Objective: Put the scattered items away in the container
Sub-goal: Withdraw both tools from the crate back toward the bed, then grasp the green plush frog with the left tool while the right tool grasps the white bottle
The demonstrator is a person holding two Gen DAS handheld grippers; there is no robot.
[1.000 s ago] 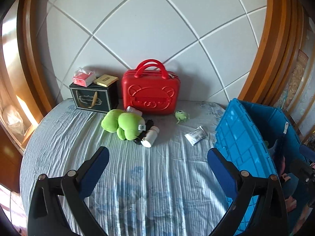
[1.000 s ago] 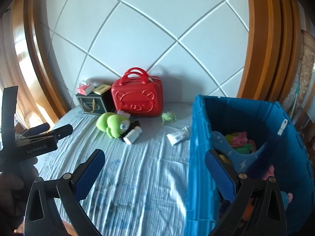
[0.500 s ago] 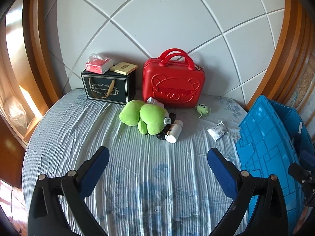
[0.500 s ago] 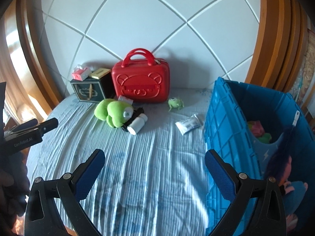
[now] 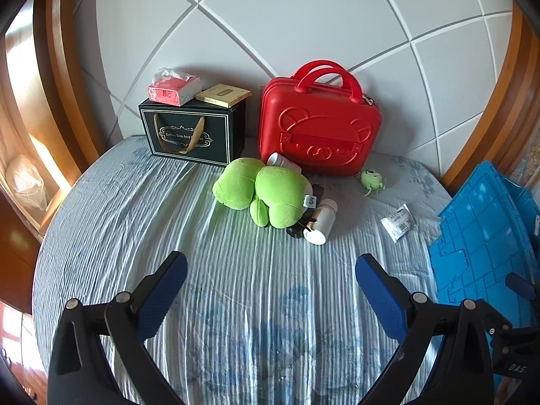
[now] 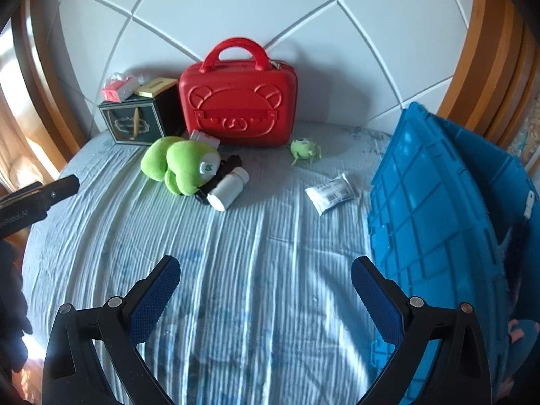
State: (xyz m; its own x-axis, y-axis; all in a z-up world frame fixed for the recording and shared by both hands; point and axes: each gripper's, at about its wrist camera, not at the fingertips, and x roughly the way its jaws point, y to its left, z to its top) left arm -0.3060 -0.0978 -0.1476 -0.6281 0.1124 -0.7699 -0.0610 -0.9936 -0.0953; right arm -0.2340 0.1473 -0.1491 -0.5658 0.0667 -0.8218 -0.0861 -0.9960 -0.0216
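Left wrist view: I read the left hand-held gripper (image 5: 270, 281) with its blue pads spread wide and nothing between them, held above the striped blue bedsheet (image 5: 236, 303). Ahead of it, the green plush toy (image 5: 263, 194) lies near the middle of the bed, touching a white bottle (image 5: 320, 222) that lies on its side, cap end toward the camera. A dark item is wedged between plush and bottle; I cannot identify it. A second white container (image 5: 281, 161) sits just behind the plush, against the red bear-embossed case (image 5: 317, 131). A small green one-eyed figure (image 5: 371, 179) lies just in front of the case's right corner, and a white sachet (image 5: 398, 221) lies near the blue container (image 5: 482, 233) at the right edge. Right wrist view: I read the right hand-held gripper (image 6: 265, 280) equally wide and empty. The blue container (image 6: 435, 219) stands close on its right, with the sachet (image 6: 332, 192) just beside its outer wall. A dark gift box (image 6: 131, 123) stands to the left of the red case (image 6: 238, 104), carrying a tissue pack (image 6: 118, 87) and a gold box (image 6: 155, 86).
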